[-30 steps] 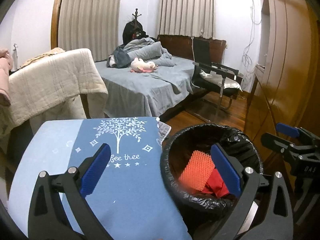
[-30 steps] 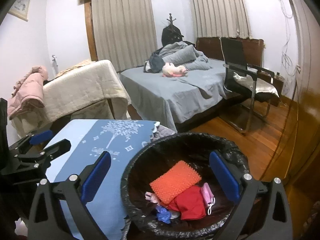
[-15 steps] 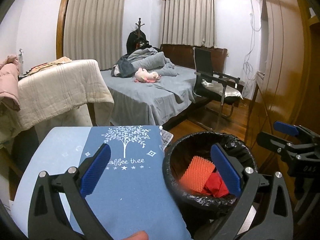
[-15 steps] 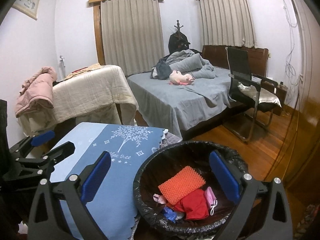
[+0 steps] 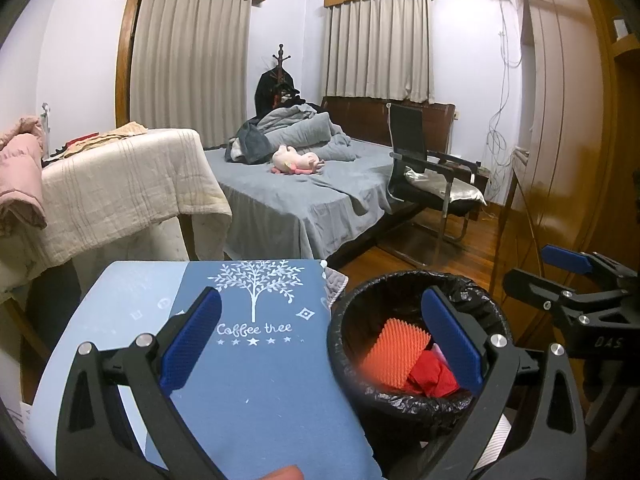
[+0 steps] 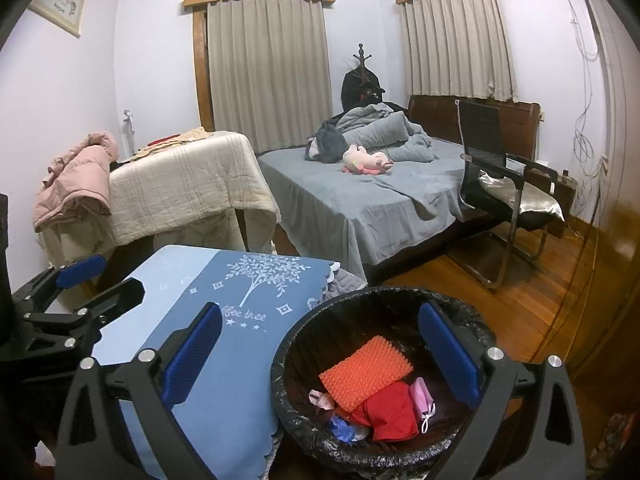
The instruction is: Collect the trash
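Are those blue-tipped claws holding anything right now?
No. The left gripper and right gripper are both open and empty; the trash lies in the bin.

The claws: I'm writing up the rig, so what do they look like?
Both alike: the left claw and right claw have matte black angular frames with triangular cut-outs, silver bolt heads at the joints, and blue ribbed pads inside the fingers. The right one's body shows faint lettering, "DAS". No cables or sleeves visible.

Open bin (image 6: 460, 312) beside table (image 6: 224, 396)
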